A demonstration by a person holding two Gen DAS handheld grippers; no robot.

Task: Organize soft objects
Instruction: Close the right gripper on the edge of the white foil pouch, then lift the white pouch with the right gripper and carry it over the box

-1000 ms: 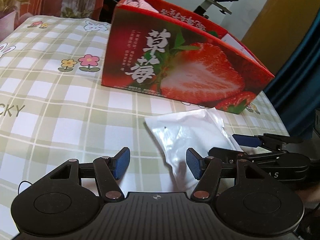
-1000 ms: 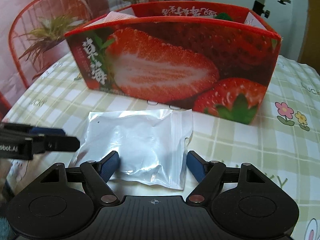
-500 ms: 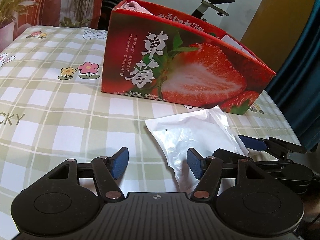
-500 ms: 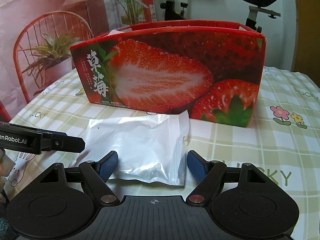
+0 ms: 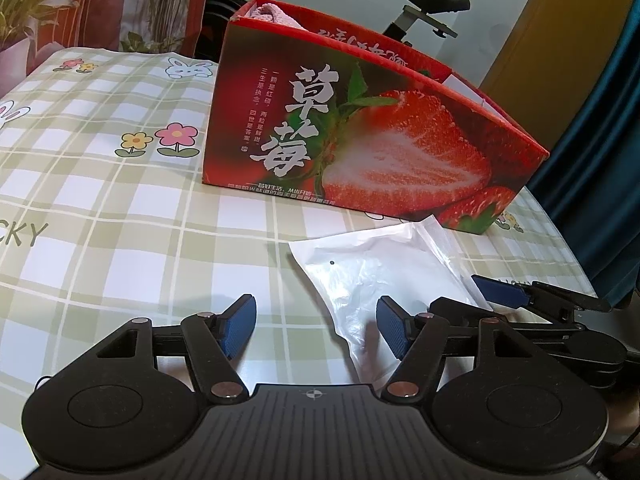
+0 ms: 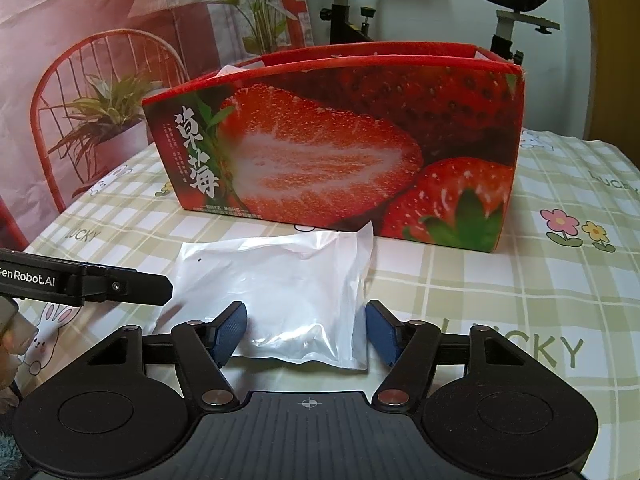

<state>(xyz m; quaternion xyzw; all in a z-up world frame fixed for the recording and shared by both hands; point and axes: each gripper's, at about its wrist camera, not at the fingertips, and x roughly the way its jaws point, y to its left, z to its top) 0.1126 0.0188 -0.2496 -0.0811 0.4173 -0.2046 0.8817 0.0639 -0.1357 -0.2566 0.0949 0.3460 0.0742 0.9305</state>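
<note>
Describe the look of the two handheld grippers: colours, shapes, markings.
Both match: the left gripper and right gripper are matte black, with ribbed bodies, round side discs, silver pivot pins, angled linkage arms and textured blue pads. White "enRobot.AI" lettering shows on the left one's side.

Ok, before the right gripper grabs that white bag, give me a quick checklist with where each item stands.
1. White plastic bag between the right gripper fingers: ok, its near end sits between them.
2. Right gripper closing on it: ok, closing; pads not yet pressing.
3. Left gripper out of the way: not ok, one finger overlaps the bag's edge.
4. Left gripper empty: ok, open, nothing held.
5. Strawberry box open on top: ok.
6. Room left inside the box: cannot tell; a pink cloth shows at one end.
</note>
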